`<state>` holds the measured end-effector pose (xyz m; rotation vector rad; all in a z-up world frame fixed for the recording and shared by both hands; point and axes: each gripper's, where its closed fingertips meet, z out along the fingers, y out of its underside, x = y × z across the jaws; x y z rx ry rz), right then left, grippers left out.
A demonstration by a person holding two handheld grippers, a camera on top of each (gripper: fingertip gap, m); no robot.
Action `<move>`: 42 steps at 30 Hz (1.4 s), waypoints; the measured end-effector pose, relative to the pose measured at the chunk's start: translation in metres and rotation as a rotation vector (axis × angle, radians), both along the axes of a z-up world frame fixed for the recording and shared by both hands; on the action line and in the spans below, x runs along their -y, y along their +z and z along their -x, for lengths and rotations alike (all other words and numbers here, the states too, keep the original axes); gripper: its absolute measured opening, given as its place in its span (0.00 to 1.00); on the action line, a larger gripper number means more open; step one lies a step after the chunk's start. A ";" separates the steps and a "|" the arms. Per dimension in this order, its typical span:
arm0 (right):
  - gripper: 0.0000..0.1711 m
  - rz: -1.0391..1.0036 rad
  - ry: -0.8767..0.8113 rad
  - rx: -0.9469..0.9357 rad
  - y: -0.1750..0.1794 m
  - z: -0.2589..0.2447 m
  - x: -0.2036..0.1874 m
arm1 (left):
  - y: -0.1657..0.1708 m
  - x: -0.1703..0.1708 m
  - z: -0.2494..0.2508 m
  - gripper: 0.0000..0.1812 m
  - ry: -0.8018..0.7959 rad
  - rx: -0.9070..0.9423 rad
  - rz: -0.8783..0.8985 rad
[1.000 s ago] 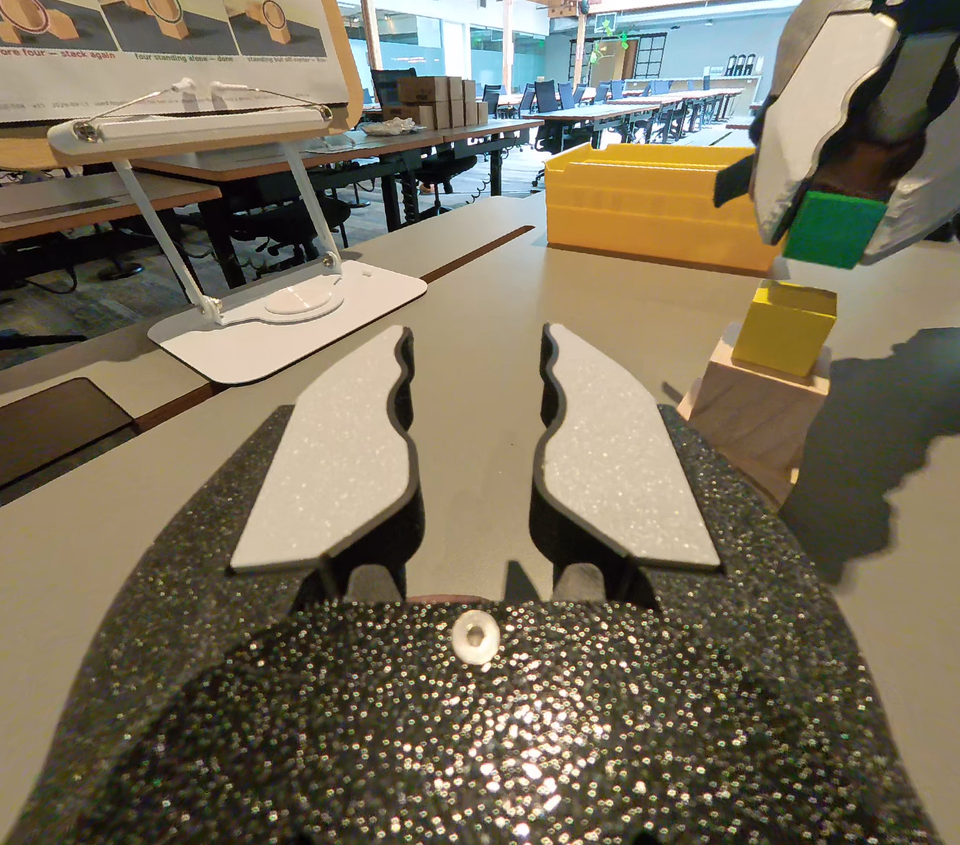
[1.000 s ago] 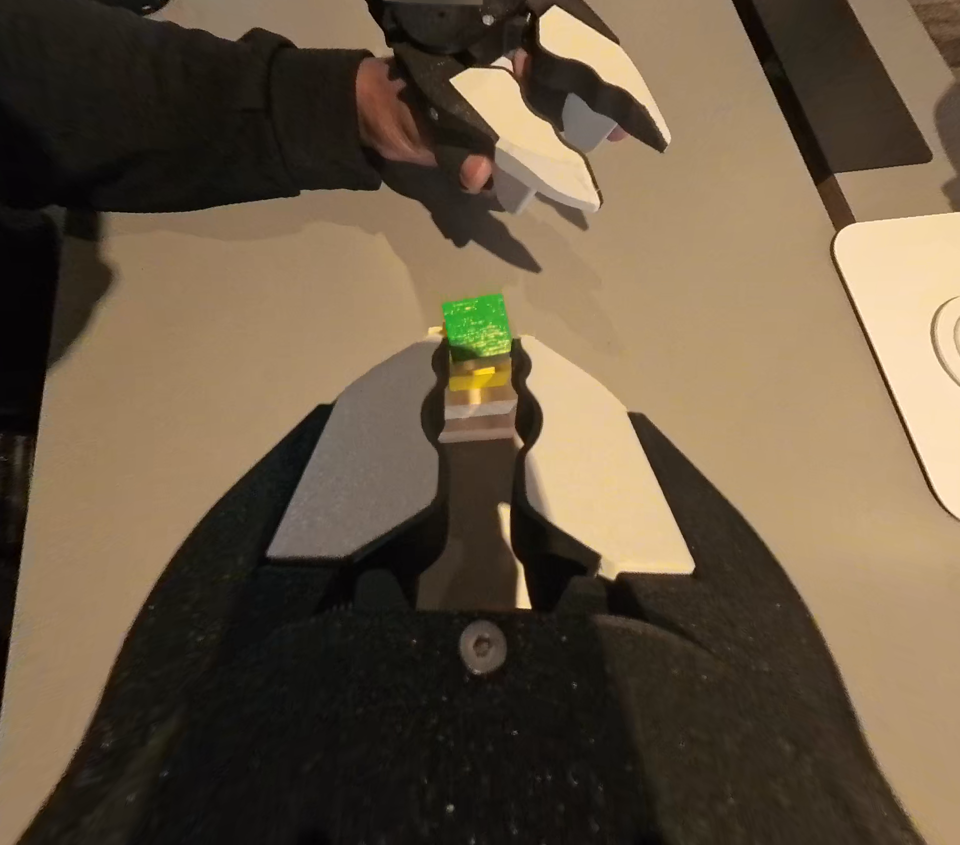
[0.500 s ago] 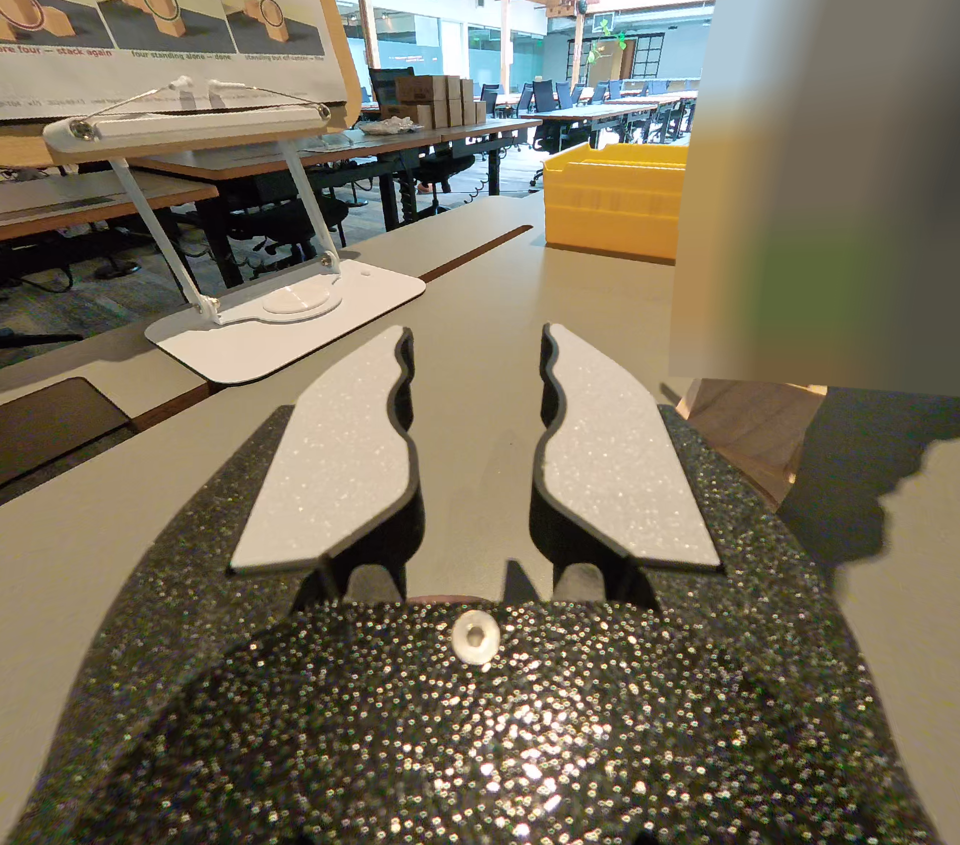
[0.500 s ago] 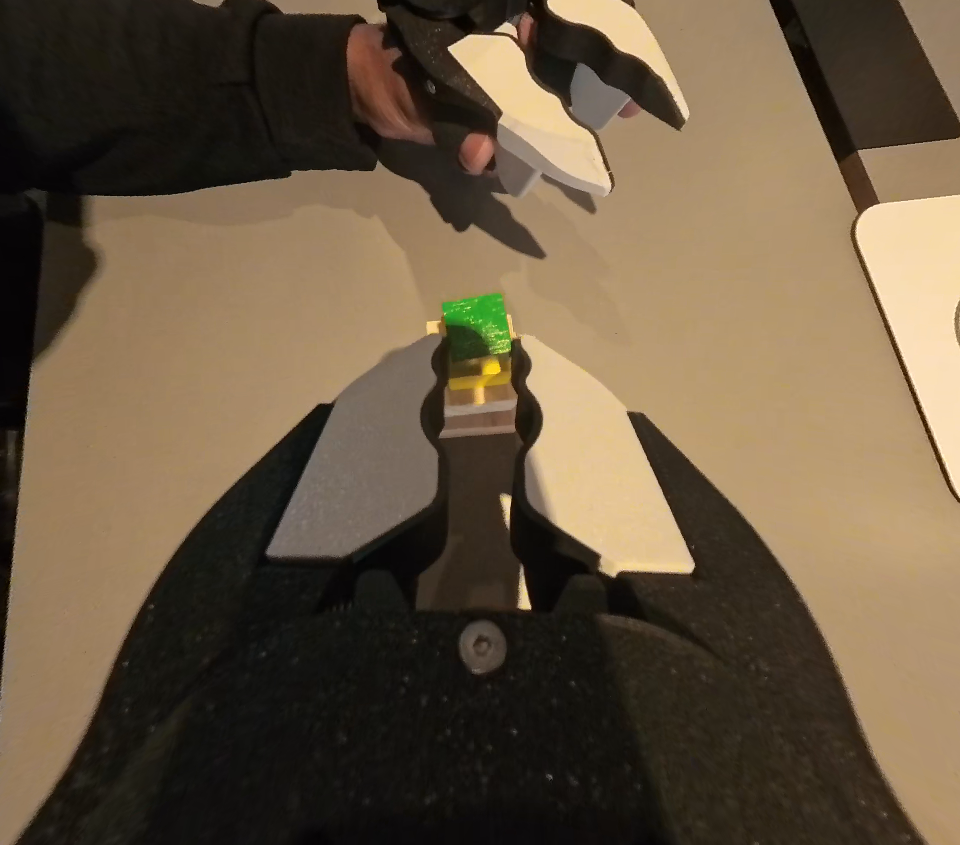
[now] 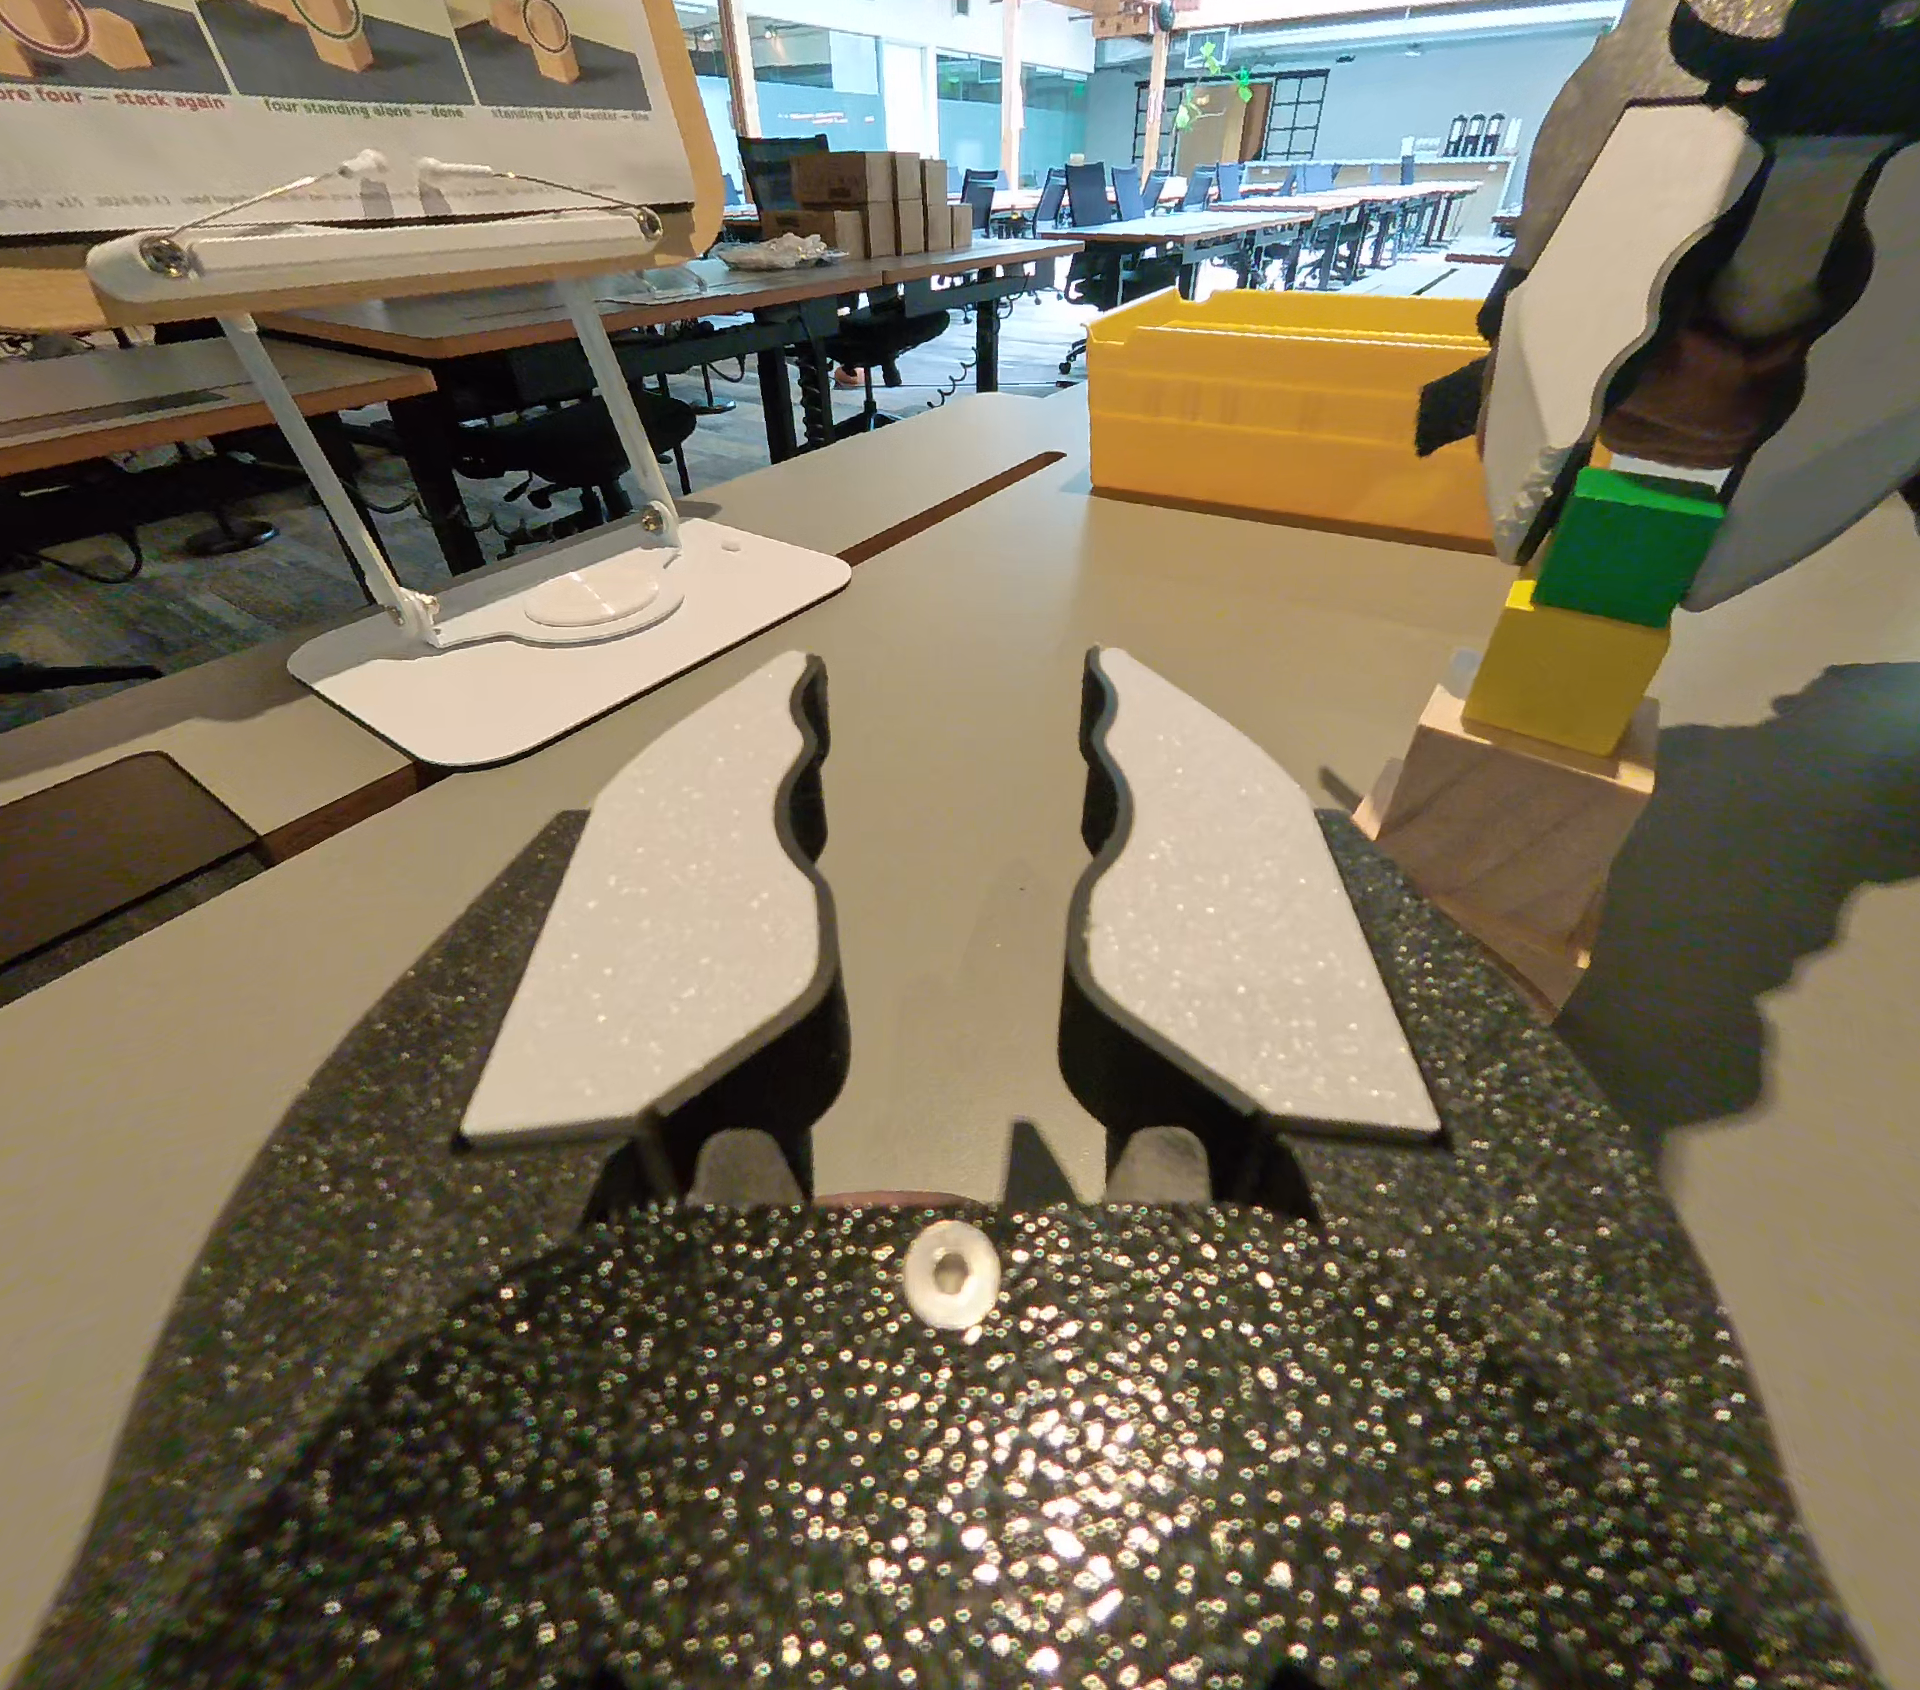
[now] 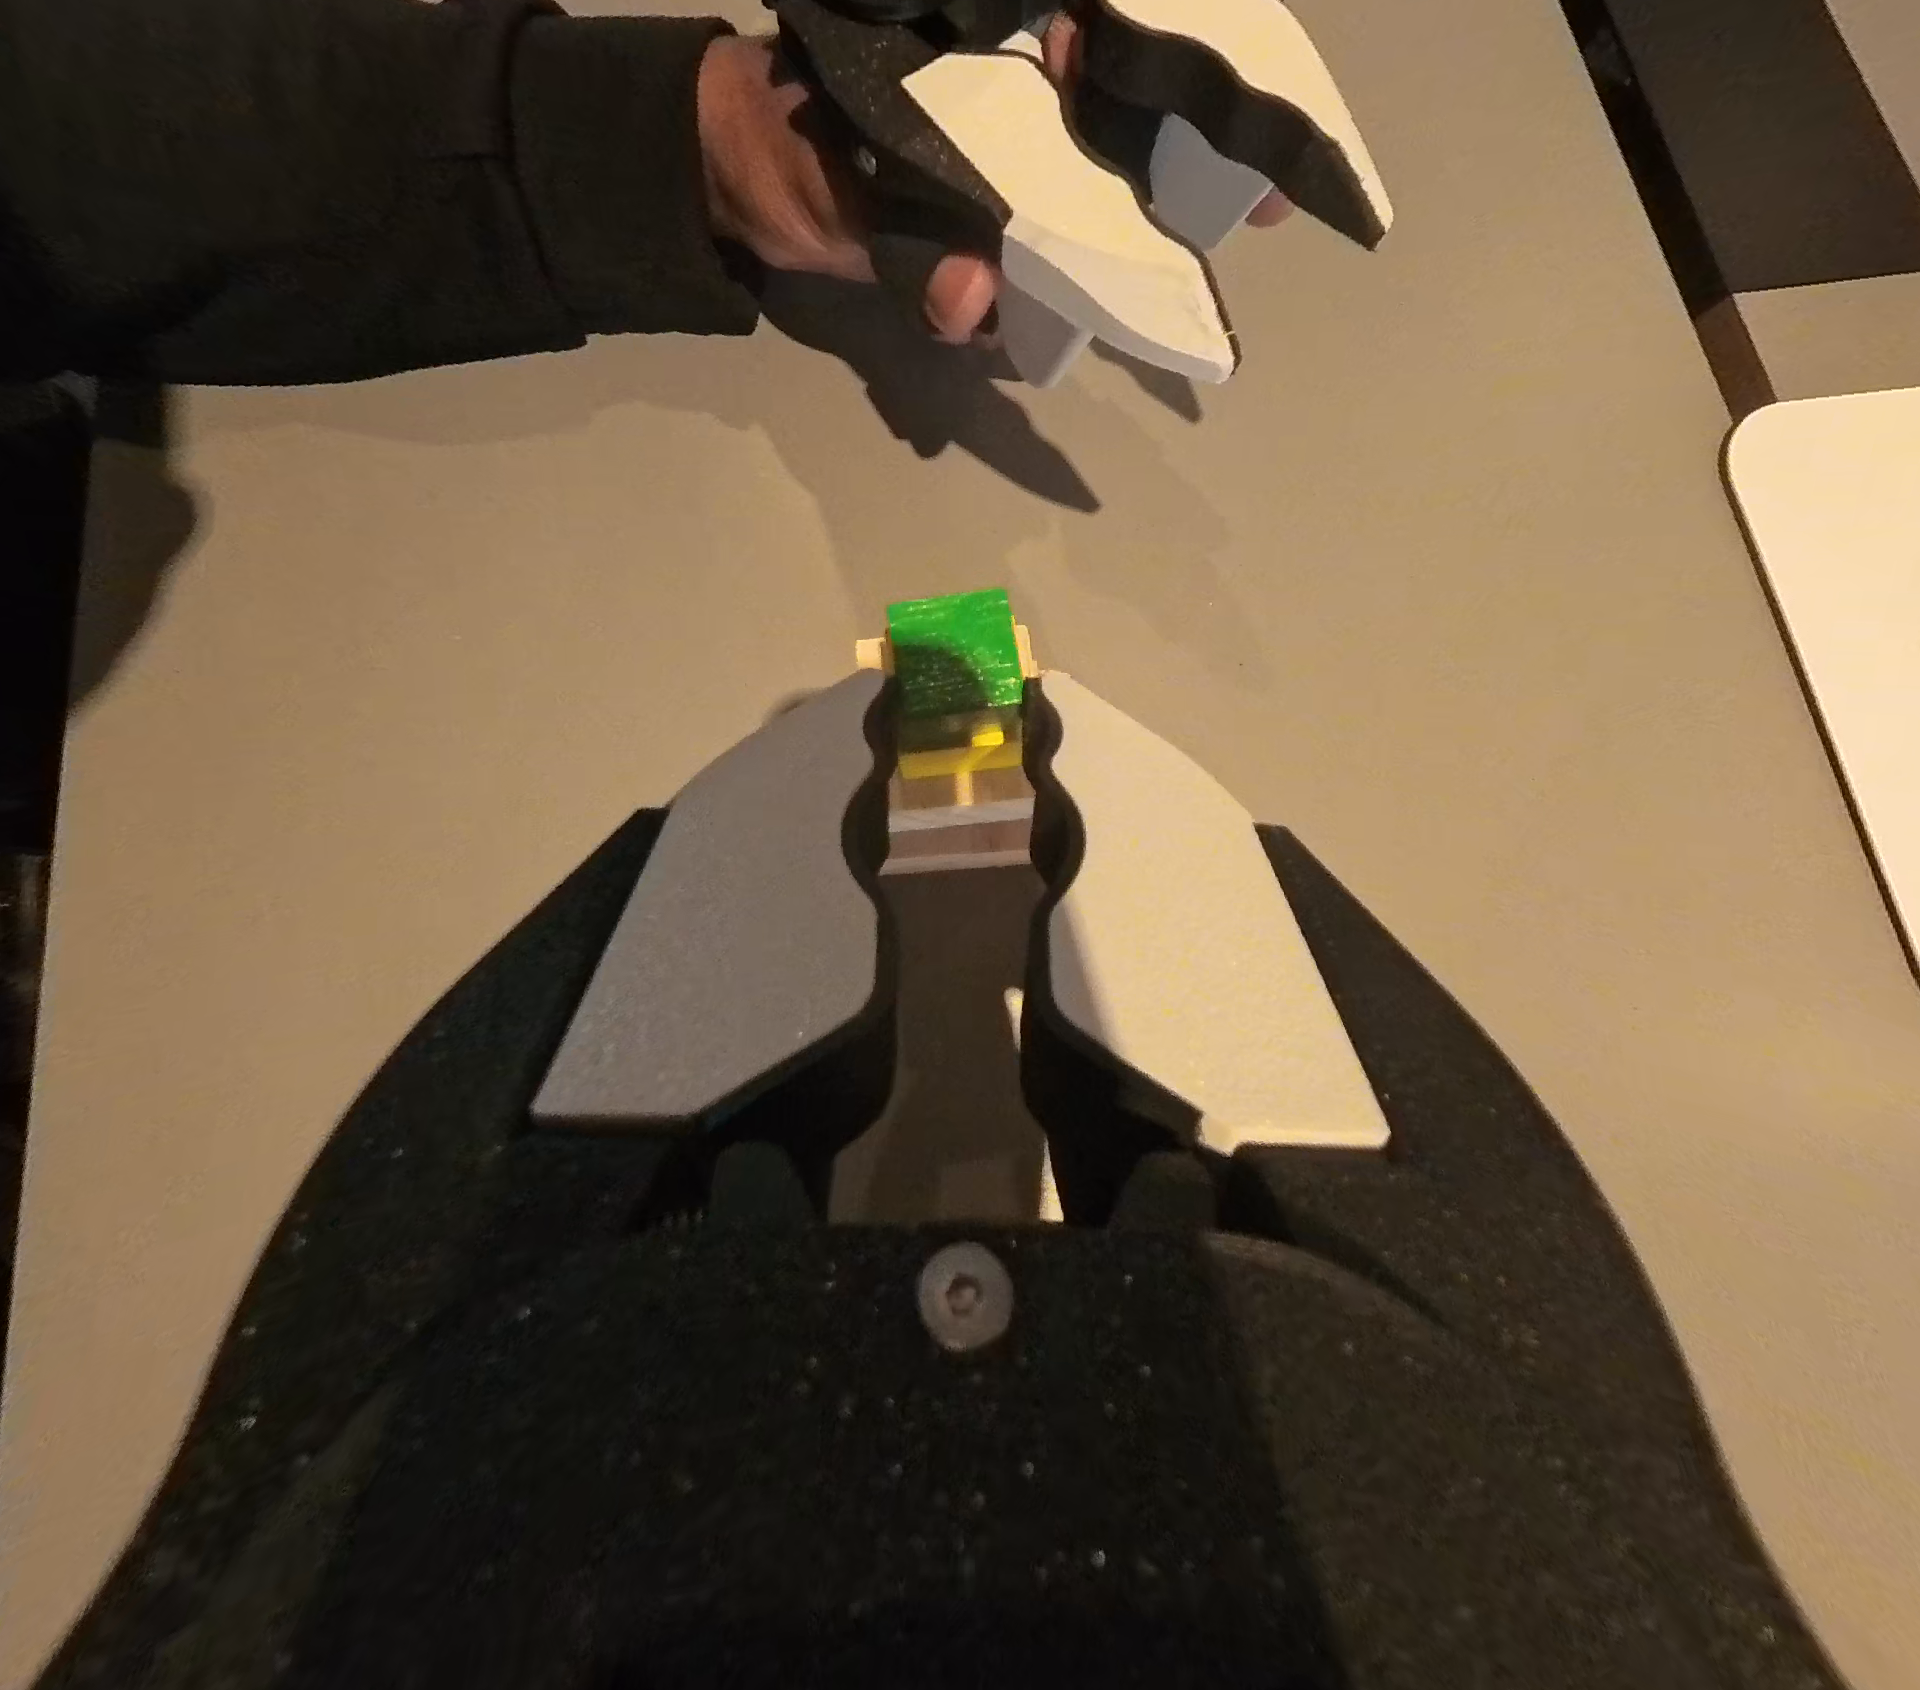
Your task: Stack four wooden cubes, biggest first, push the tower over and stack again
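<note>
Green cube (image 5: 1621,554) gripped by right hand-held gripper (image 6: 956,684), seated on yellow cube (image 5: 1558,684) atop tower on tabletop (image 5: 1039,580); left hand-held gripper (image 5: 951,674) parted, empty, held alongside.

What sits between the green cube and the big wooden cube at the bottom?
The yellow cube: green cube rests on it, and it rests on the big wooden cube. Left wrist view shows it best. The right gripper's jaws flank the green cube.

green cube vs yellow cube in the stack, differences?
The green cube is smaller than the yellow cube. Green sits on top, yellow beneath it on a plain wooden cube. The right gripper is shut on green; yellow is ungripped. Both are painted.
</note>
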<state>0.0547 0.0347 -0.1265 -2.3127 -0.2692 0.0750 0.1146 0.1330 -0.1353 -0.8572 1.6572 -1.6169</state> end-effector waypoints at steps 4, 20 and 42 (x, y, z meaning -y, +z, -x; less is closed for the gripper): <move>0.13 -0.002 -0.005 -0.001 0.000 -0.001 0.000 | 0.000 0.000 0.000 0.26 -0.001 0.000 -0.004; 0.13 -0.003 0.010 0.001 -0.002 0.000 0.000 | 0.000 0.001 0.000 0.25 -0.004 0.000 -0.002; 0.17 -0.016 0.012 -0.001 -0.002 -0.001 -0.001 | -0.001 0.002 0.001 0.25 -0.013 0.001 -0.011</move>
